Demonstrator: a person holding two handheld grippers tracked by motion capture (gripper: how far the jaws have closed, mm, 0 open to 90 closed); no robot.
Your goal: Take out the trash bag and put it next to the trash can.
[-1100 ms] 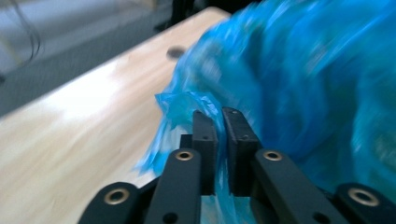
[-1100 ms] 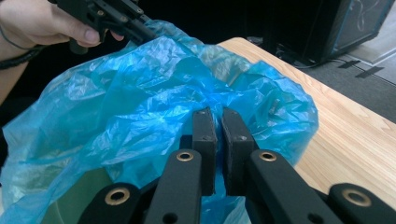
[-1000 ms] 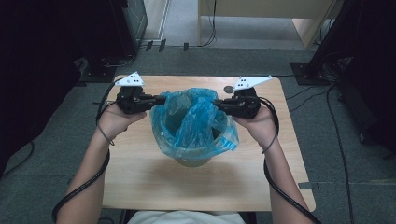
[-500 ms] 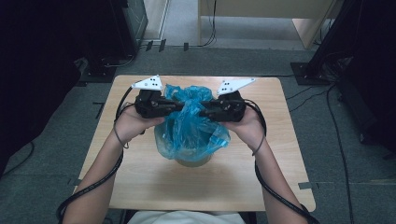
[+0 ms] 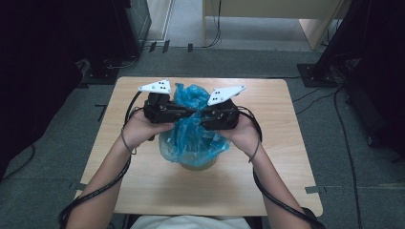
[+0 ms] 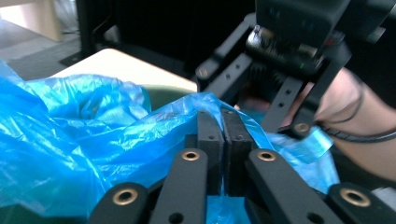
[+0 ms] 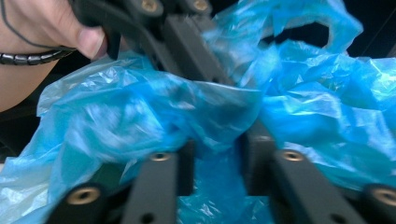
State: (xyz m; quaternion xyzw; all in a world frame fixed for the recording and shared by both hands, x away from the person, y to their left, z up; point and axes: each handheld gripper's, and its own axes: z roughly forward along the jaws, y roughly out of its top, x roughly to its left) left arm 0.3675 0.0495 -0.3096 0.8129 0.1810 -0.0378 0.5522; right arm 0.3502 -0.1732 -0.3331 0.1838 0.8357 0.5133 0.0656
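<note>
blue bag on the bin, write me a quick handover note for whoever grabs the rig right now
Left hand-held gripper: shut on the blue bag, film pinched between its pads.
Right hand-held gripper: jaws apart with bag film bunched between them; they have just been closing, and no firm pinch shows.
Things: the bag lines a small bin at the middle of the table. Both grippers meet above the bin, nose to nose.
Done: the two sides of the bag's mouth are drawn together over the bin.
Left: probably close the right grip, then tie or lift the bag.

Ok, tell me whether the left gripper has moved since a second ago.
Yes. The left gripper has moved inward from the table's left side toward its middle, over the blue bag.
</note>
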